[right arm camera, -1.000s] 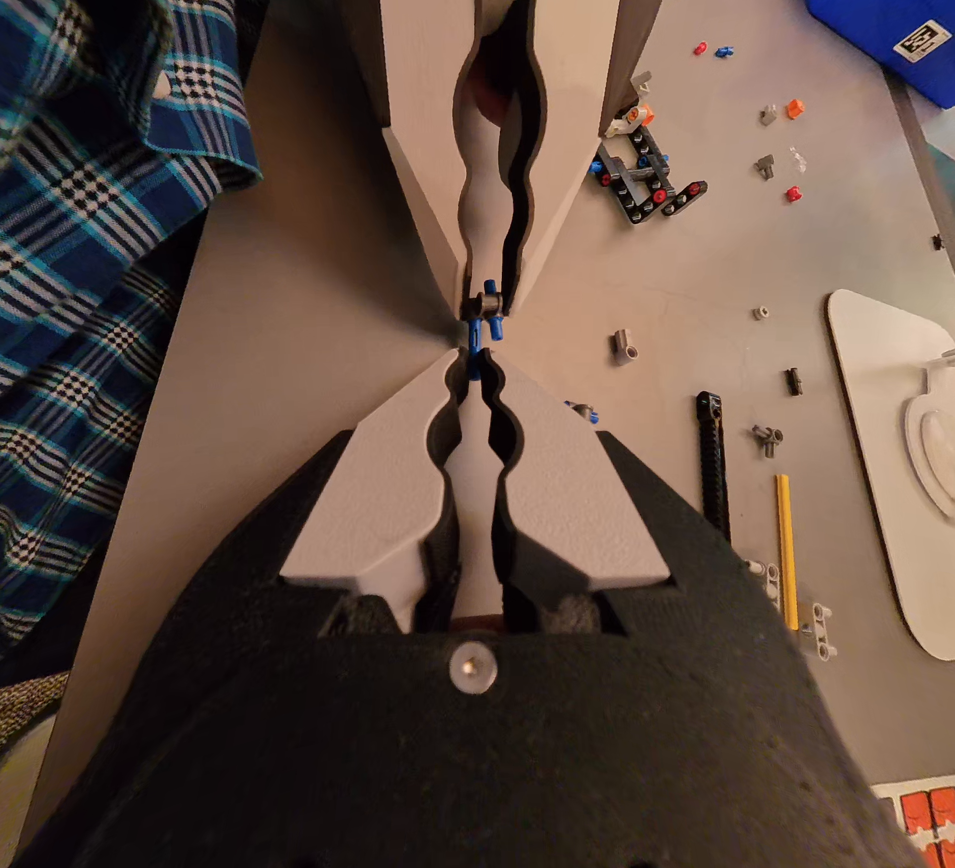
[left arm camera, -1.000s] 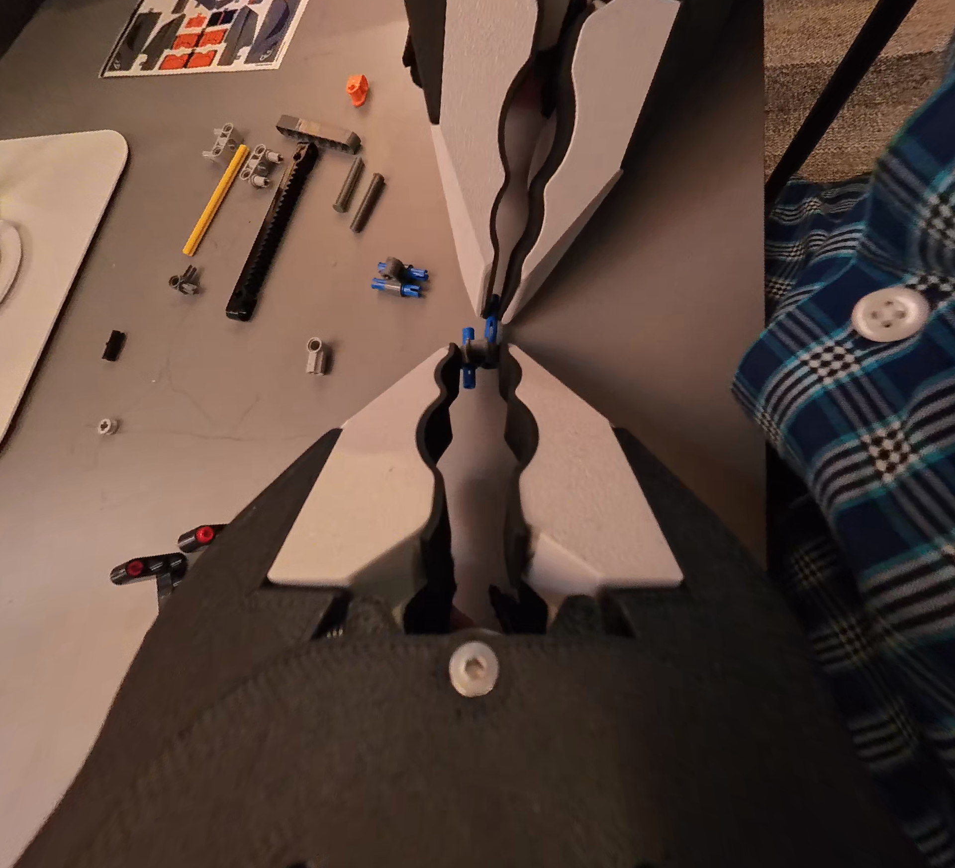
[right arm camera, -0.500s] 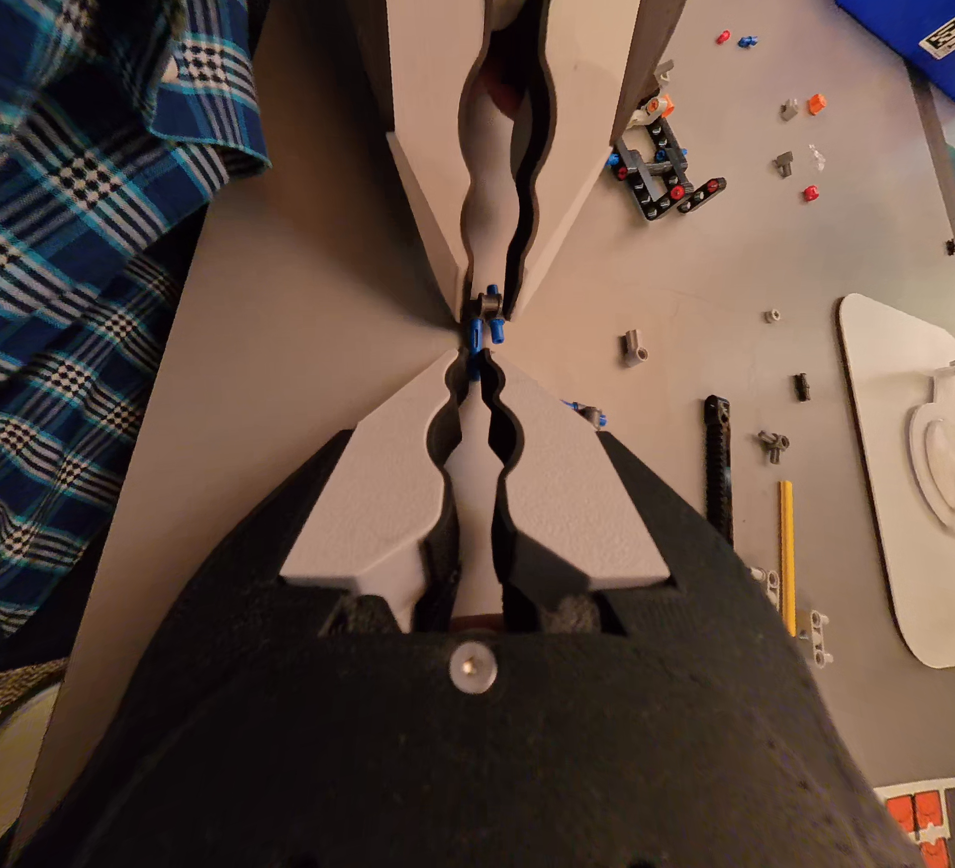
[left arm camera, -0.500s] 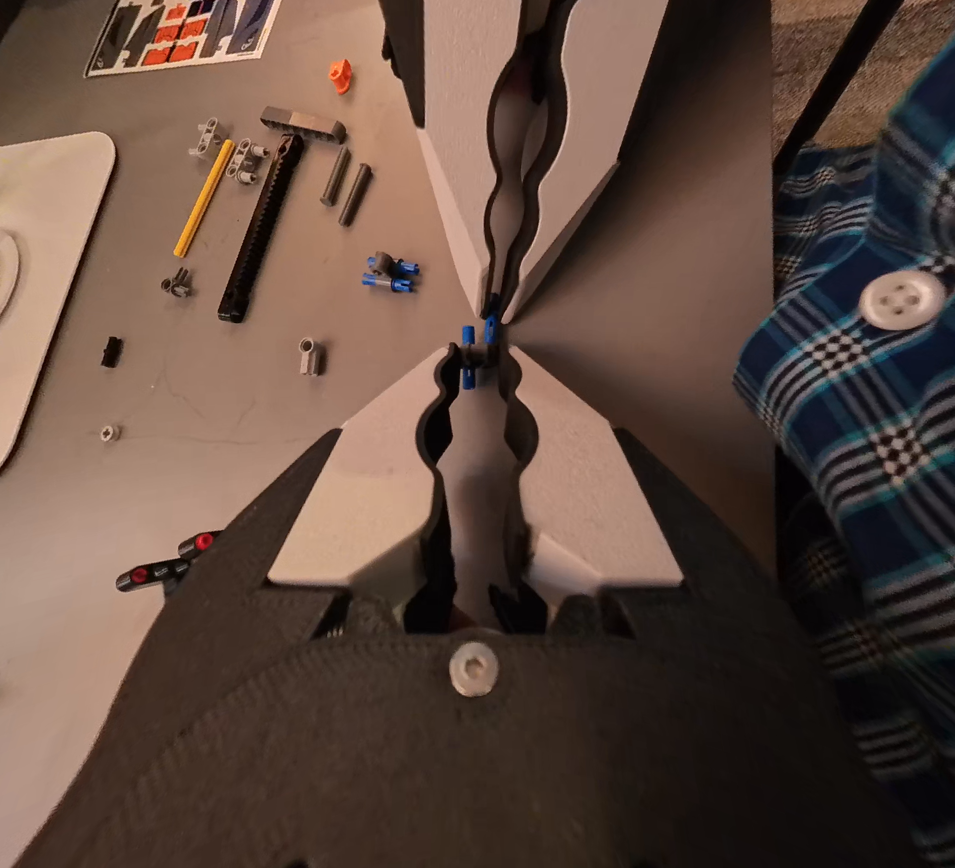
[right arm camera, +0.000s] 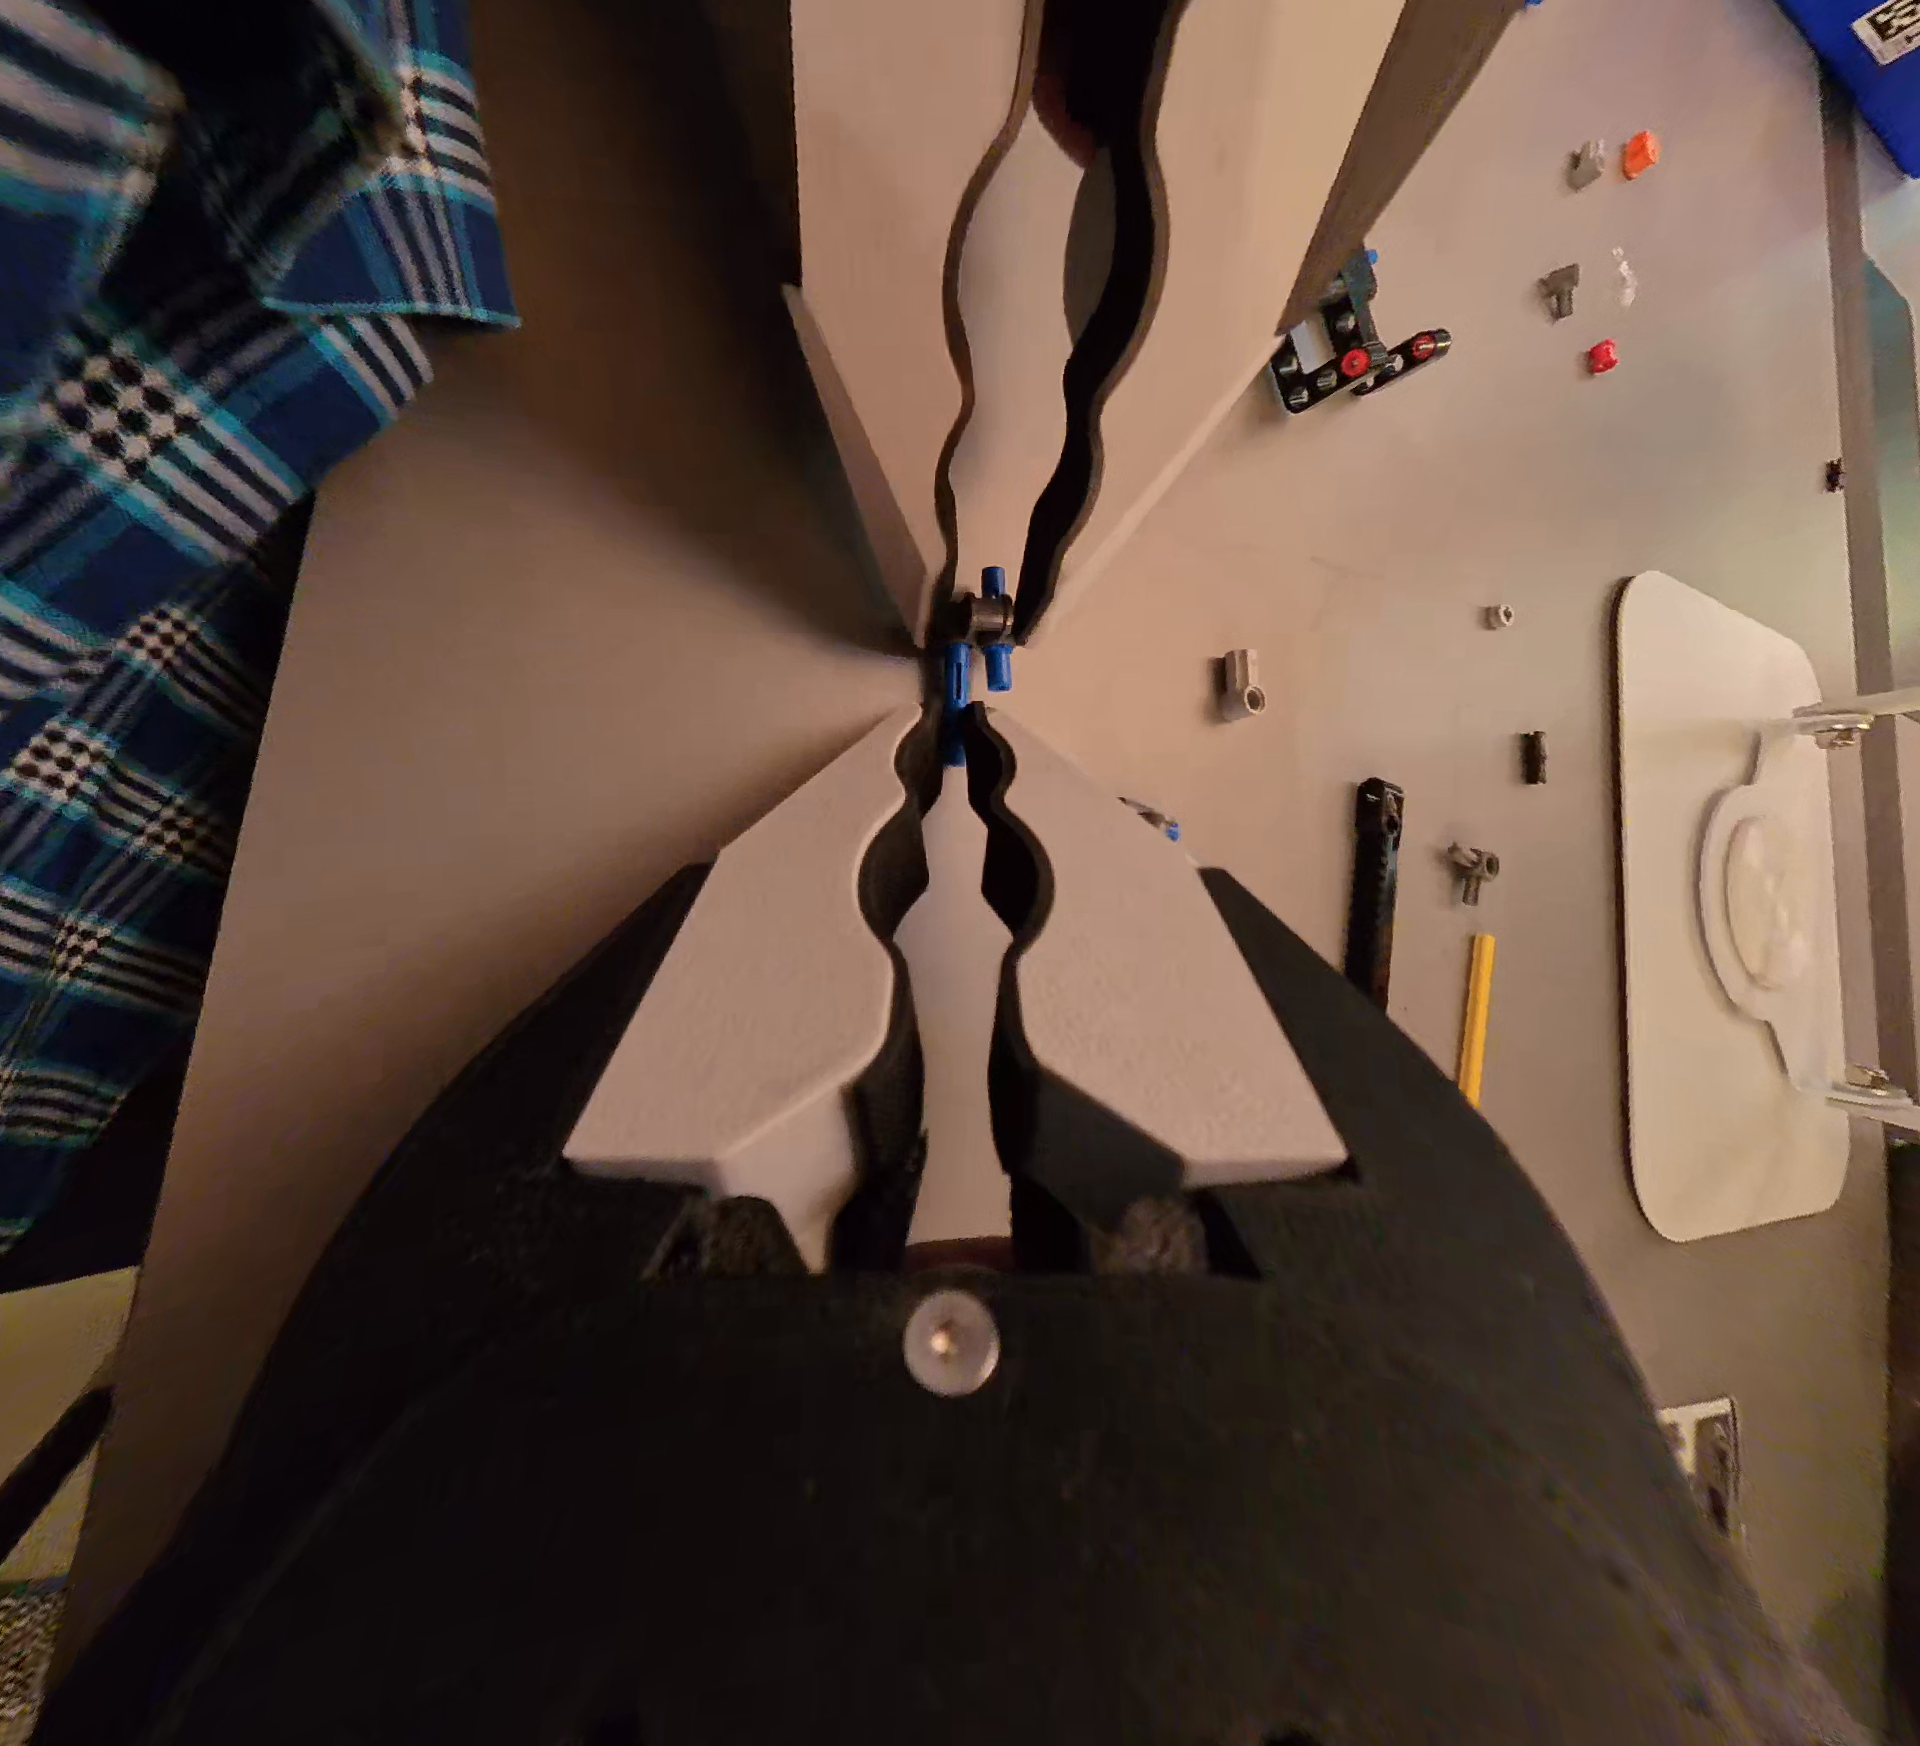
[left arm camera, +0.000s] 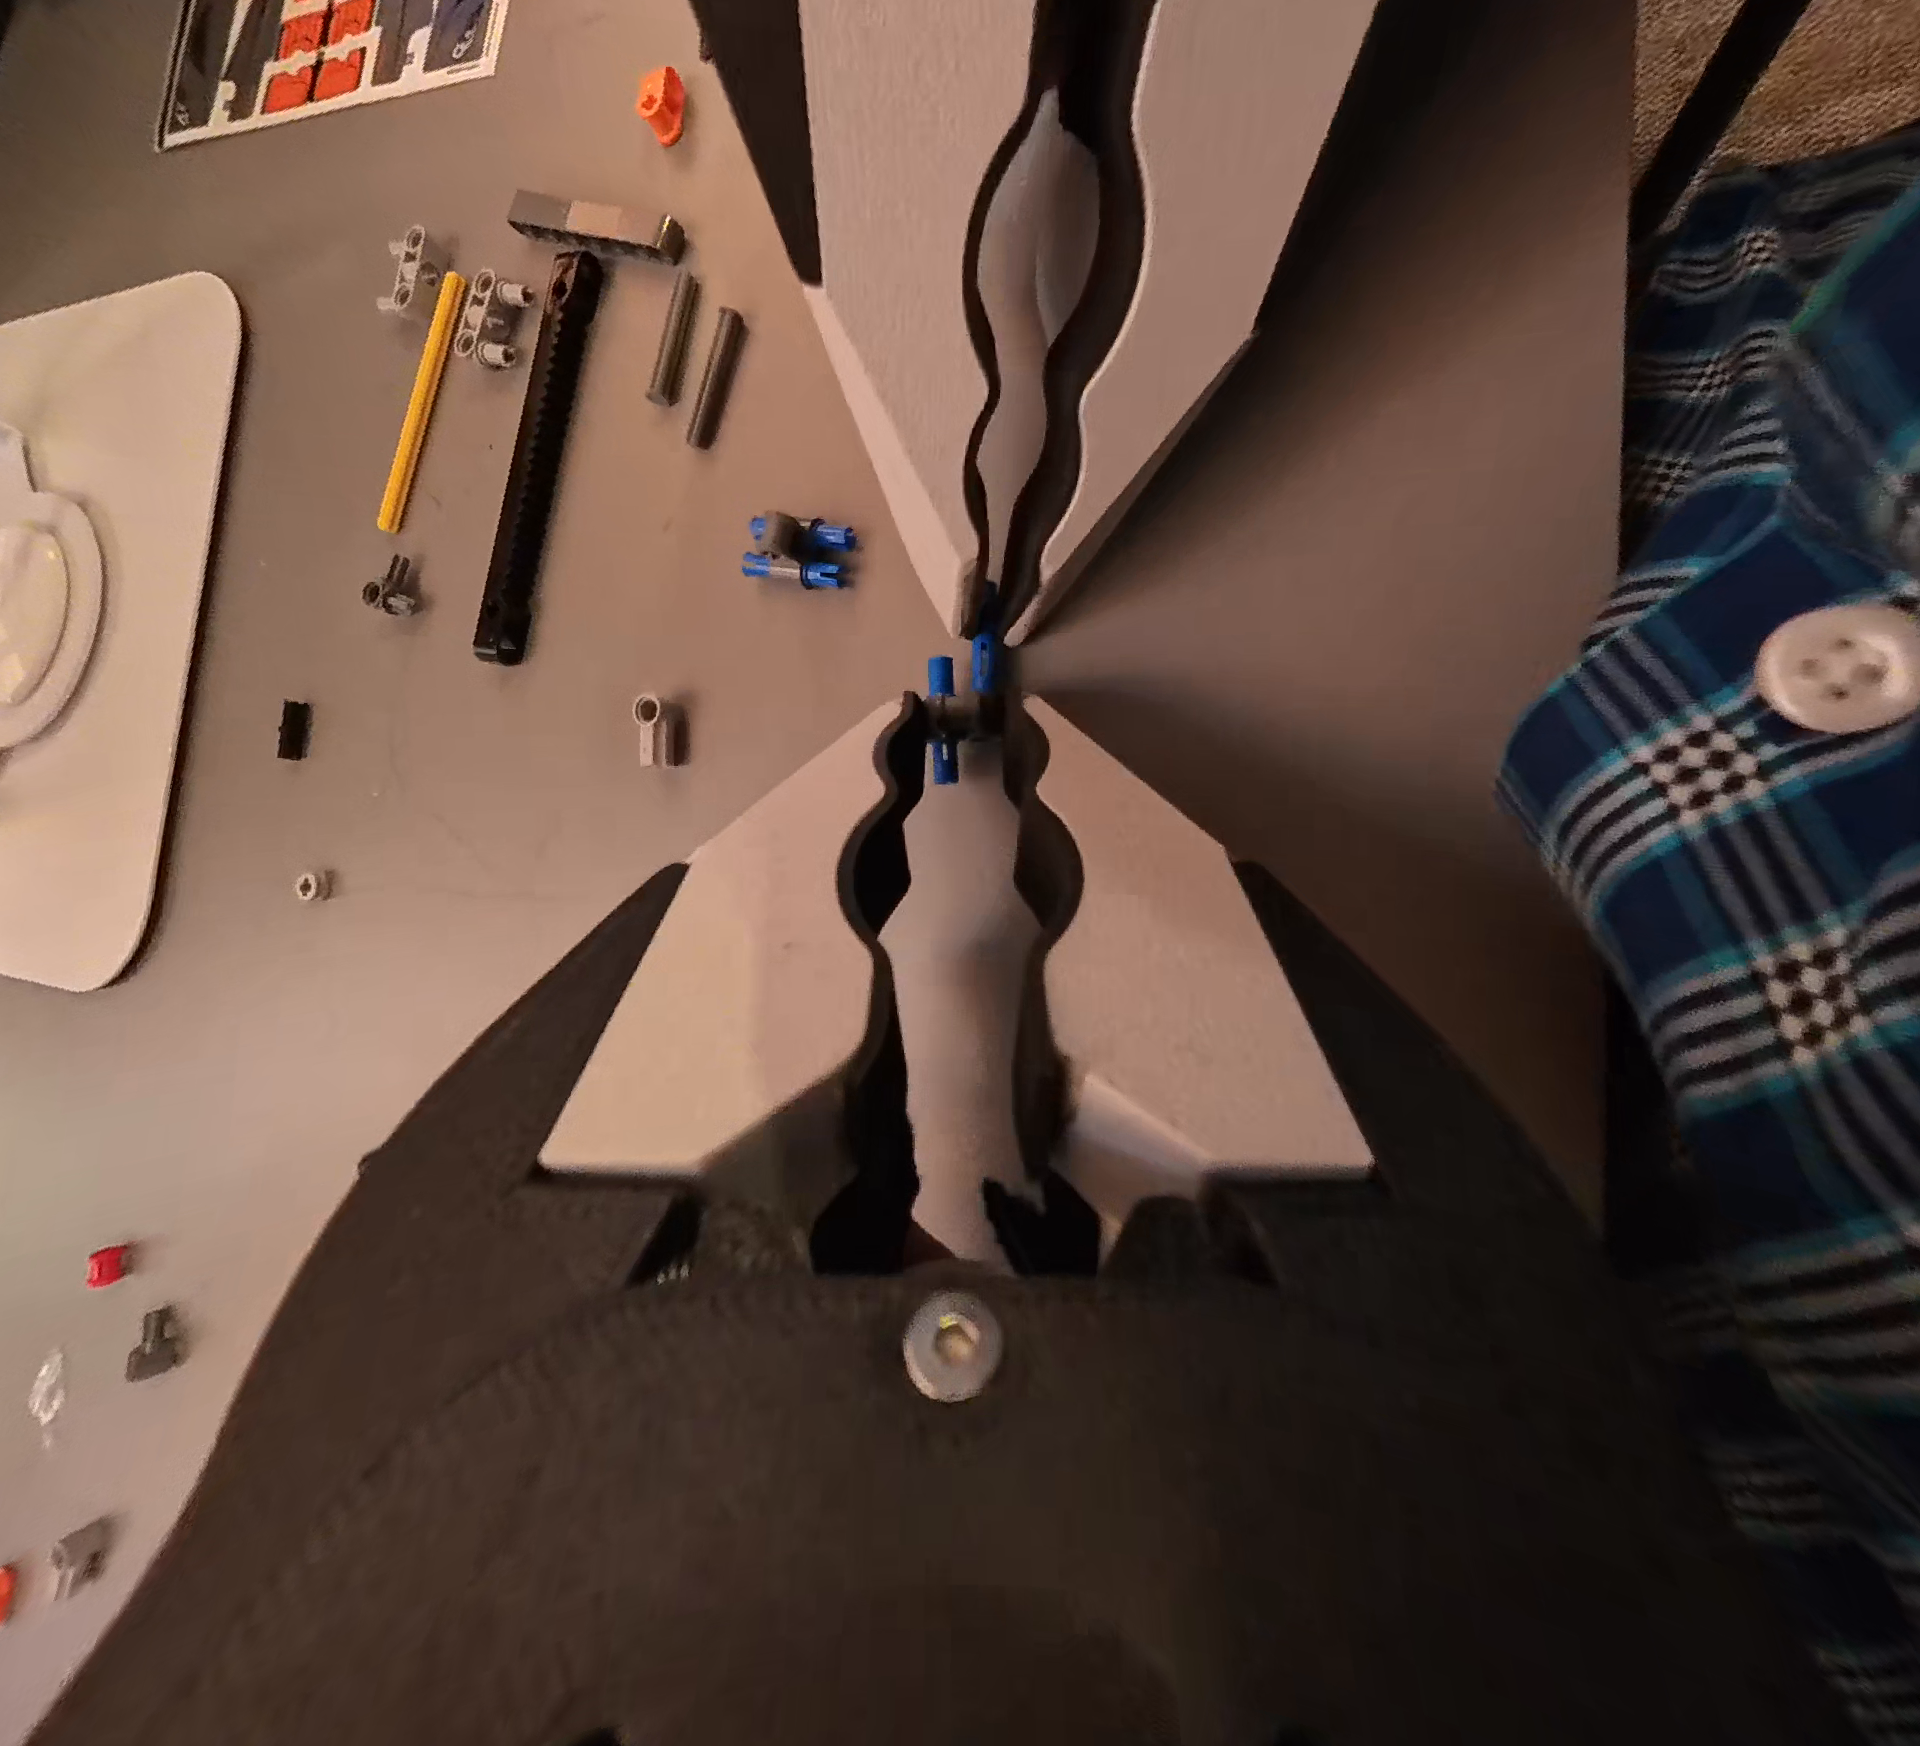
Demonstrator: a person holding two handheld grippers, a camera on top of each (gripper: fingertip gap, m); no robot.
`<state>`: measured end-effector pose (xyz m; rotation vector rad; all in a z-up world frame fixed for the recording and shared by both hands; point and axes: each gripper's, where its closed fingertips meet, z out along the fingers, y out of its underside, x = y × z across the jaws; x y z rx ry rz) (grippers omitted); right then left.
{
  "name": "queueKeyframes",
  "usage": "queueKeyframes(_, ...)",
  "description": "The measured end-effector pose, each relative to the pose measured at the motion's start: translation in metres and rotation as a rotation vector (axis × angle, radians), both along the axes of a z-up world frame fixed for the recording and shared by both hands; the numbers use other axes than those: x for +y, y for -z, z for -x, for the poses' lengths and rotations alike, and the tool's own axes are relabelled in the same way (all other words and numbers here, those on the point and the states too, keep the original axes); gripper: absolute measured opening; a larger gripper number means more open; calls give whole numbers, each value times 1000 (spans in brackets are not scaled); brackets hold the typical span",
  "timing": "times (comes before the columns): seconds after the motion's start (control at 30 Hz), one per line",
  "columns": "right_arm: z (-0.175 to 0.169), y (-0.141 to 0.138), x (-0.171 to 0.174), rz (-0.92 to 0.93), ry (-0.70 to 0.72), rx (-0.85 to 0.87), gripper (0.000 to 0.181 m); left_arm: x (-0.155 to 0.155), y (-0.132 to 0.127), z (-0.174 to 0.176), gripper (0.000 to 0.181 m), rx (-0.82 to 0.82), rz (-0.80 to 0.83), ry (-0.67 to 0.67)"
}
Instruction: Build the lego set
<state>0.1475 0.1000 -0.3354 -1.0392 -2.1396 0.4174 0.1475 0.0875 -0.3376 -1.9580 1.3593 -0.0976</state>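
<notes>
Above the grey table (left arm camera: 1299, 470), the left gripper (left arm camera: 961, 725) gripped a grey connector (right arm camera: 985, 616) carrying a blue pin (left arm camera: 940, 728); the right gripper (right arm camera: 951, 728), tip to tip, pinched a second blue pin (right arm camera: 956, 694) beside it.

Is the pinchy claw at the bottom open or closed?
Closed. In the right wrist view the right gripper pinches a blue pin between its tips, with no gap left beside the pin.

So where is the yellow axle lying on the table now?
In the left wrist view the yellow axle lies on the table's left side, between the white board and the black toothed beam, well clear of both hand-held grippers.
</notes>
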Motion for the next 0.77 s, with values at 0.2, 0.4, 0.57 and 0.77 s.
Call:
queueKeyframes(0.2, 0, 0, 0, -68, 0, -24, 1, 0, 0, 1, 13, 36, 9, -7)
queueKeyframes(0.4, 0, 0, 1, -96, 4, -44, 1, 1, 0, 1, 13, 78, 1, -4)
queueKeyframes(0.57, 1, 0, 0, -122, 6, -61, 1, 1, 0, 2, 12, 109, 3, -6)
queueKeyframes(0.77, 1, -2, -1, -124, 14, -61, 1, 1, 0, 2, 12, 131, 4, -2)
